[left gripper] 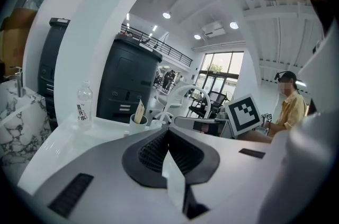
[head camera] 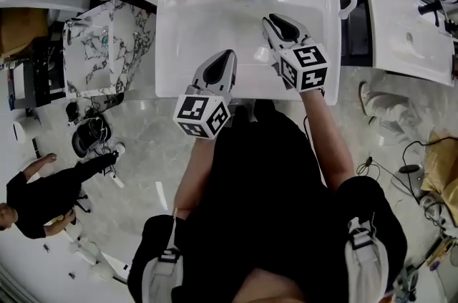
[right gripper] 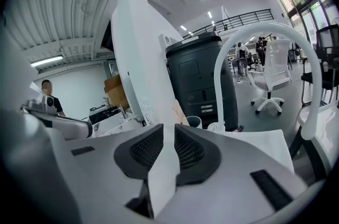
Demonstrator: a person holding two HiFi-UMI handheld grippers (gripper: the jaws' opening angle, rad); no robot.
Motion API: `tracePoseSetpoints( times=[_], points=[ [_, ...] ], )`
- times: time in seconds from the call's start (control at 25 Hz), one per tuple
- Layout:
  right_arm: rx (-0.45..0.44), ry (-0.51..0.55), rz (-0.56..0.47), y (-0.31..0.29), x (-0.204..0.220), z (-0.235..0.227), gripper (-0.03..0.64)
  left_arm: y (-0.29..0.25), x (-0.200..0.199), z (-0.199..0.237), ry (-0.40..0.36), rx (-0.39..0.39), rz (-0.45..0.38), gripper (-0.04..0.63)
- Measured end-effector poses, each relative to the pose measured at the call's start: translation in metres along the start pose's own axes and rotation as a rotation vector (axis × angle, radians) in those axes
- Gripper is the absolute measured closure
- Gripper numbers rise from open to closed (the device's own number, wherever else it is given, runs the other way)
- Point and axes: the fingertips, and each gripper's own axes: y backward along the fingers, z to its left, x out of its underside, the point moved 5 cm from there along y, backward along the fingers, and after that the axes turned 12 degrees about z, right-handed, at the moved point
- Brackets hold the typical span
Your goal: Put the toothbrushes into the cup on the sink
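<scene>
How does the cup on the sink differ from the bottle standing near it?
The cup is short, opaque white and open-topped; the bottle is taller, clear and capped. The cup holds a beige stick-like item; the bottle bears a label. The cup stands nearer the faucet, the bottle at the sink's left corner. Both stand upright on its back rim.

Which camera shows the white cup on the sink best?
The left gripper view: the small white cup stands side on, a tan item sticking out. The head view shows it tiny from above; the right gripper view, partly hidden.
</scene>
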Motion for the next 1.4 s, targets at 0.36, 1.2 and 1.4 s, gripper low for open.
tracePoseSetpoints(
  times=[0.36, 1.2, 1.4],
  points=[
    [0.049, -0.005, -0.036, 0.038, 0.020, 0.039, 0.563, 0.036, 0.019, -0.004, -0.030, 0.053, -0.015, 0.581],
    [0.107, 0.009, -0.168, 0.139, 0.064, 0.172, 0.580, 0.127, 0.062, -0.003, -0.063, 0.168, -0.046, 0.580],
    [0.134, -0.013, -0.173, 0.156, 0.083, 0.185, 0.580, 0.133, 0.076, -0.014, -0.078, 0.203, -0.029, 0.581]
  ],
)
